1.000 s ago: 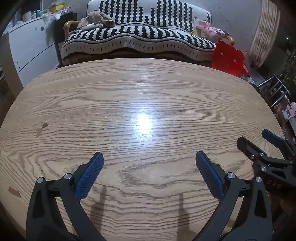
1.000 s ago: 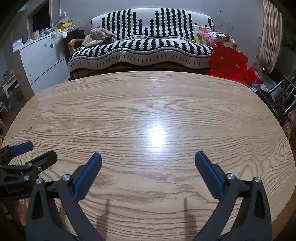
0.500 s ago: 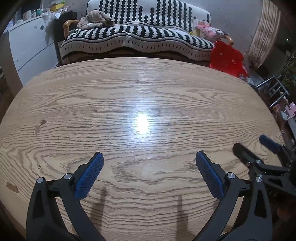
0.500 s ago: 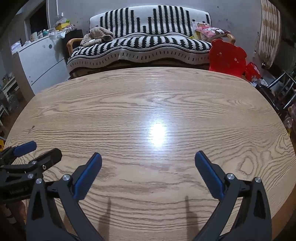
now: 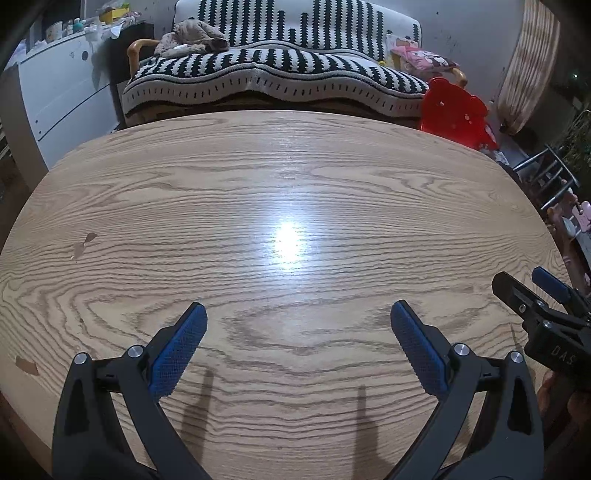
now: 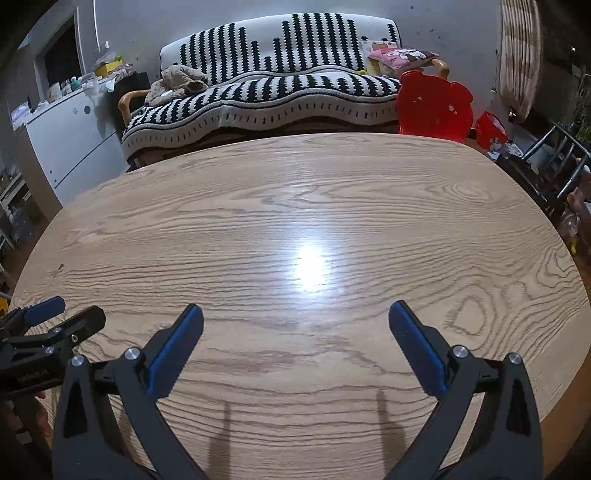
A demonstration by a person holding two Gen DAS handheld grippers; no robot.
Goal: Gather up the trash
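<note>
Left tool [image 5: 297, 339] and right tool [image 6: 295, 341] side by side over the wooden desk [image 5: 258, 192], both with pads spread wide, gripping nothing; no trash in sight on the desk; beyond its far edge, striped sofa [image 6: 280, 85] and red chair [image 6: 436, 107]

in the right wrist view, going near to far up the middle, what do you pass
right claw → wooden table with a light glare → black and white striped sofa → grey wall
</note>
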